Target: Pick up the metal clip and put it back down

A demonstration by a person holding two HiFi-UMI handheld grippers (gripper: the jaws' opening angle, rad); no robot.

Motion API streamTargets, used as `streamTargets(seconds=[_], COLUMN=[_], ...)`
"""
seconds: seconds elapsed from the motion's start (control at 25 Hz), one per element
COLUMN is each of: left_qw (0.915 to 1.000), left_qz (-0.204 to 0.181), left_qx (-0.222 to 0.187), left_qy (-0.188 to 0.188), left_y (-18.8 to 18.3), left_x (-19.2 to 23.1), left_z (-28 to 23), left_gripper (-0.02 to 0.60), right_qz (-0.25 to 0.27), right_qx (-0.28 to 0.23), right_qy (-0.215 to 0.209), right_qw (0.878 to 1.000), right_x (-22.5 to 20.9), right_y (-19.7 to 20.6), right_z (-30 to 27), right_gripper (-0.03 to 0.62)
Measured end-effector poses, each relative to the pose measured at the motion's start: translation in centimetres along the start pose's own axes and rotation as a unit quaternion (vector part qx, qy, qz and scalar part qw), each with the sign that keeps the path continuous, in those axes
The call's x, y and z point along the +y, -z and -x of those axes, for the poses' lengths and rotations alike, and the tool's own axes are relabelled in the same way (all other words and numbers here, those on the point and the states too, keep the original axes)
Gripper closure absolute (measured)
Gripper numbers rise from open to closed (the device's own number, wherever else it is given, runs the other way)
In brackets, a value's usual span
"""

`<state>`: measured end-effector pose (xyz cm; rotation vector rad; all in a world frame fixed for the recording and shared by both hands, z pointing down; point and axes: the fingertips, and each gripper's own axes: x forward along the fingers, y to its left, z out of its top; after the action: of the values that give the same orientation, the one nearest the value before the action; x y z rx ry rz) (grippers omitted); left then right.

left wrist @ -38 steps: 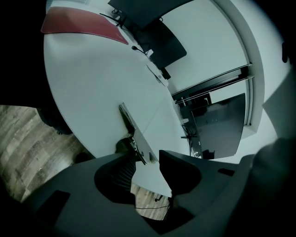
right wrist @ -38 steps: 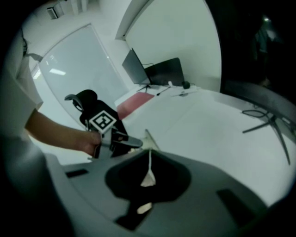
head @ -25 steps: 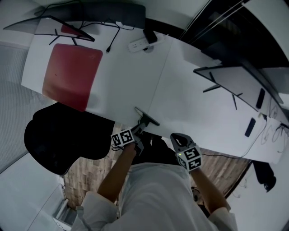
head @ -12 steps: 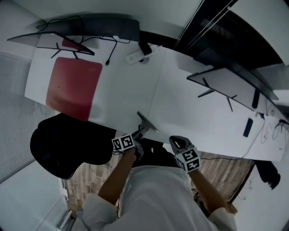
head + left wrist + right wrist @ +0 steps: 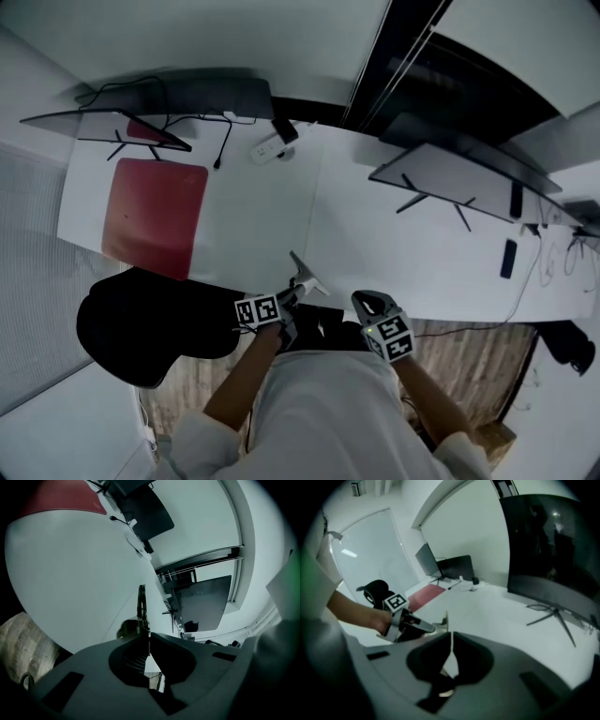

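Between the left gripper's [image 5: 146, 638] closed jaws sits the metal clip [image 5: 141, 603], pinched at its near end. Its long axis runs straight ahead past the tips, apparently just above the white table [image 5: 253, 206]. Off to that gripper's right, the right gripper [image 5: 451, 637] is shut and empty.

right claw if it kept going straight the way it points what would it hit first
Probably the metal clip held in the left claw, right on that line; depth is unclear, so it may miss and meet the white desk.
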<state>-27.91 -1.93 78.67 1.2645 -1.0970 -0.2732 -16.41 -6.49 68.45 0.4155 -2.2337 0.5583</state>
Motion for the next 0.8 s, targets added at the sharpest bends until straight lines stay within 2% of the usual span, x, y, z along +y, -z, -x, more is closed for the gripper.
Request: streamTargets(seconds=[0.4,0.8], left_qw=[0.9969,0.9923], left_qz=[-0.048,-0.078], left_qx=[0.055,0.086], left_qy=[0.031,0.042], left_y=[-0.1,-0.3], left_x=[-3.7,-5.9], left_z=[0.1,0.2], left_gripper=[0.546,0.546], right_qz=[-0.022,-0.037], right_qx=[-0.033,-0.046], right_qy=[0.057,0.089], right_qw=[0.998,0.994], right_x=[-1.7,-3.0], right_y=[-0.4,0.4], right_z=[2.6,4.8], right_gripper=[0.559,0.559])
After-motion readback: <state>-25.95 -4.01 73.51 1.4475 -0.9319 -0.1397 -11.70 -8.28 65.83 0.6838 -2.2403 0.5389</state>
